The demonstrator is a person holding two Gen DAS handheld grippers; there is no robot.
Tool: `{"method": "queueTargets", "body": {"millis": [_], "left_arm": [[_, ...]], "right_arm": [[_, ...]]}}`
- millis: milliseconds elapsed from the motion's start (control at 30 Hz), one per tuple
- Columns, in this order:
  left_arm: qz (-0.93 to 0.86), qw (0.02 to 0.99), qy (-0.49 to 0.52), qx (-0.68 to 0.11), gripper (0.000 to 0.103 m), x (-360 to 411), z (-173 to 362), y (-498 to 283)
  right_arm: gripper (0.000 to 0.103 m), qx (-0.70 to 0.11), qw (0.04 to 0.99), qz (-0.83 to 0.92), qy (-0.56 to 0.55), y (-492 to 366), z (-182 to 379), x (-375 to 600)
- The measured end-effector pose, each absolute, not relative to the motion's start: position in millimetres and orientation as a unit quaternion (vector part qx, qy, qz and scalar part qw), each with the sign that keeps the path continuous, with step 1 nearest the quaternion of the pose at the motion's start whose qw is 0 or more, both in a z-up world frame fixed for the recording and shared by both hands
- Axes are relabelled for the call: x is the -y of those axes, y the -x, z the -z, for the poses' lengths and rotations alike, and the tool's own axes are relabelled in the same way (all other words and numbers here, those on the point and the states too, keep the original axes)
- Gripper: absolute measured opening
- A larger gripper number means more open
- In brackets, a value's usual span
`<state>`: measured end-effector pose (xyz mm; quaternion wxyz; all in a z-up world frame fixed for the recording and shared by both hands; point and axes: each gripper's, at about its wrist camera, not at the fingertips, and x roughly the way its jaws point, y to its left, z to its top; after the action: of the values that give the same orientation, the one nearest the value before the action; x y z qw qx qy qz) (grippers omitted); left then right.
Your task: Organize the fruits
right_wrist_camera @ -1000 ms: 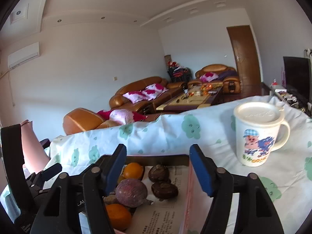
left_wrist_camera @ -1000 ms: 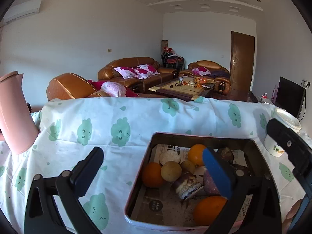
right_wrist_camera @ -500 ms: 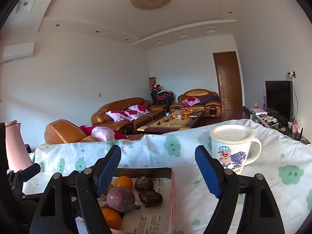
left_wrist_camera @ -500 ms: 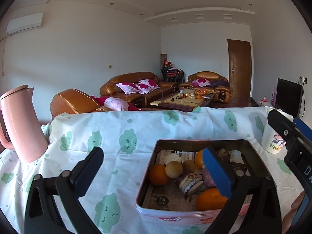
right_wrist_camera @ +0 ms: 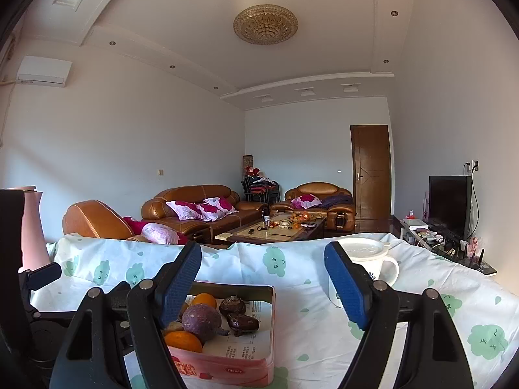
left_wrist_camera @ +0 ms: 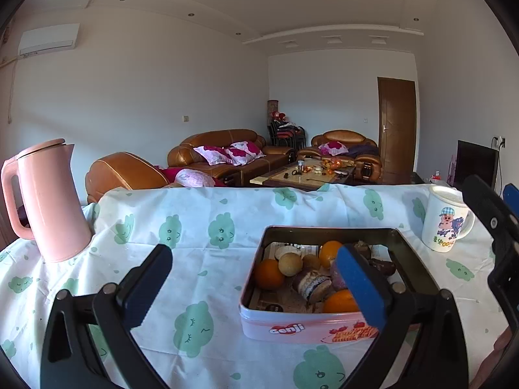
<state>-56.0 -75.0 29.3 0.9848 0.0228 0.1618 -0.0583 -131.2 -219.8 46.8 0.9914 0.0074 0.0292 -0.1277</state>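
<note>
Cloth-covered table point(left_wrist_camera: 211, 278) served as the work surface. Left gripper point(left_wrist_camera: 253, 278) had its jaws spread wide, holding nothing, raised short of the tin point(left_wrist_camera: 311, 327). Right gripper point(right_wrist_camera: 262, 278) likewise stood open and empty, above the tin's right edge. Fruits point(left_wrist_camera: 269, 274) lay heaped in the tin on newspaper. Judgement: descend on one exposed orange, jaws straddling it, clear of the rim. Kettle point(left_wrist_camera: 48, 201) stood left, mug point(left_wrist_camera: 446, 220) right; sofas point(right_wrist_camera: 194, 209) lined the far wall.
</note>
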Motion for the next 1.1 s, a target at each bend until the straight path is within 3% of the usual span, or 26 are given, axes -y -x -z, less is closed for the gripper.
{"method": "queueTargets", "body": {"millis": [267, 1100], "left_arm": [[0.054, 0.986, -0.012, -0.155, 0.103, 69.4, -29.8, 65.3], [0.051, 0.986, -0.013, -0.158, 0.103, 69.6, -28.9, 63.7]], "right_arm": [[0.084, -0.013, 0.991, 0.132, -0.001, 143.7, -47.7, 214.8], [0.085, -0.018, 0.991, 0.129, -0.002, 138.9, -45.8, 215.9]]}}
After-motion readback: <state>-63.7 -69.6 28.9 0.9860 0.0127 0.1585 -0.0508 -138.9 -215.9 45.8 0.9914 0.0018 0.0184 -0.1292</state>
